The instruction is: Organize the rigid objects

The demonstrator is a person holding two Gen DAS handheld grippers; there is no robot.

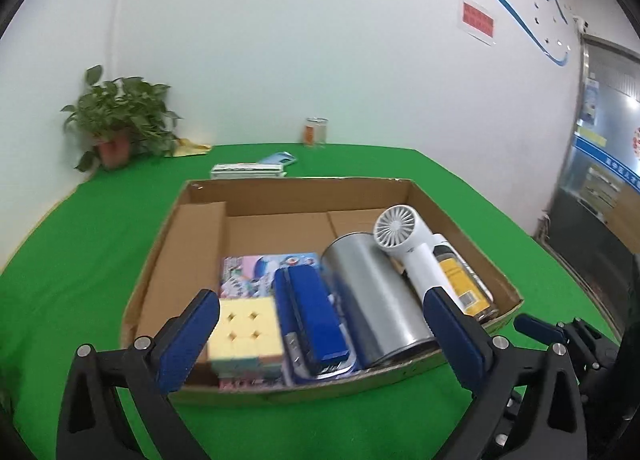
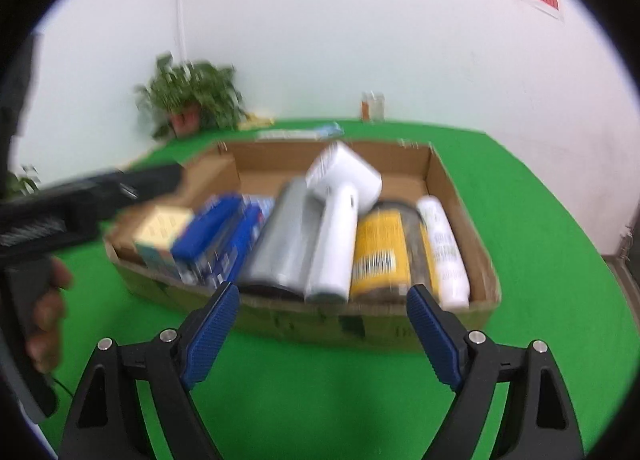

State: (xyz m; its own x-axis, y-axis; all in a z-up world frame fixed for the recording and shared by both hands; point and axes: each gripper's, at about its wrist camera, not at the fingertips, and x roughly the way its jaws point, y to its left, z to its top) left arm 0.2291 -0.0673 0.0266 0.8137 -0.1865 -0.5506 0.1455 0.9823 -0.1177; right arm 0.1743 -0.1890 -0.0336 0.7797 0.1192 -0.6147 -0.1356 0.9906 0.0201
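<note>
A shallow cardboard box [image 1: 160,256] [image 2: 460,196] stands on the green table. Inside lie a pale yellow puzzle cube [image 1: 246,330] [image 2: 160,228], a blue stapler [image 1: 316,316] [image 2: 200,236], a silver cylinder [image 1: 372,296] [image 2: 280,244], a white handheld fan [image 1: 408,244] [image 2: 340,212], a yellow-labelled jar [image 1: 464,284] [image 2: 380,256] and a white bottle [image 2: 444,252]. My left gripper [image 1: 322,306] is open and empty over the box's near edge. My right gripper [image 2: 322,304] is open and empty just before the box's near wall.
A potted plant [image 1: 120,120] stands at the table's far left corner. A glass jar [image 1: 316,132], a white flat box [image 1: 248,171] and a blue packet [image 1: 280,159] lie behind the cardboard box. A door [image 1: 600,164] is at the right.
</note>
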